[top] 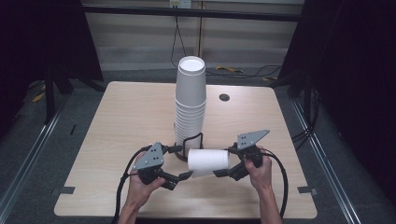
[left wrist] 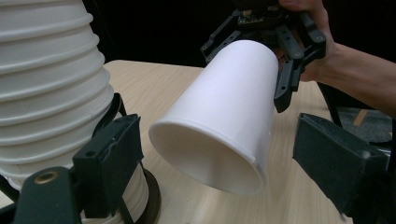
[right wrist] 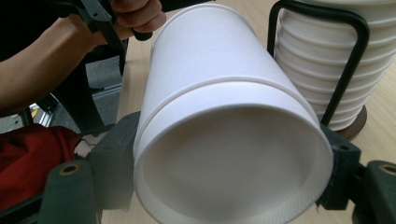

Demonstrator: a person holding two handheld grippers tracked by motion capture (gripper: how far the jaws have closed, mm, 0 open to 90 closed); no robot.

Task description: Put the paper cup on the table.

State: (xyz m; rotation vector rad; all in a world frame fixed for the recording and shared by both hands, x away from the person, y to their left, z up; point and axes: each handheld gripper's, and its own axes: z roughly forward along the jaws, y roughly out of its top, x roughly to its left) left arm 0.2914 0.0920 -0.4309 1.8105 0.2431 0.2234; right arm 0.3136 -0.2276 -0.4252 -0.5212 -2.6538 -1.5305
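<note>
A single white paper cup [top: 208, 161] lies on its side in the air, just above the table and in front of the cup stack. My right gripper [top: 227, 161] is shut on its narrow base end; in the right gripper view the pads [right wrist: 116, 154] press both sides of the cup [right wrist: 219, 107]. My left gripper [top: 180, 163] is open. Its jaws stand either side of the cup's wide mouth [left wrist: 210, 154] with a gap on each side. The tall stack of white cups [top: 190, 100] sits upright in a black wire holder [top: 194, 140].
The light wooden table [top: 126, 121] has a dark round hole [top: 224, 97] at the back right. The holder's round dark base [left wrist: 152, 198] is close to the left jaw. Cables run across the floor behind the table. A red cloth [right wrist: 28, 158] shows low in the right gripper view.
</note>
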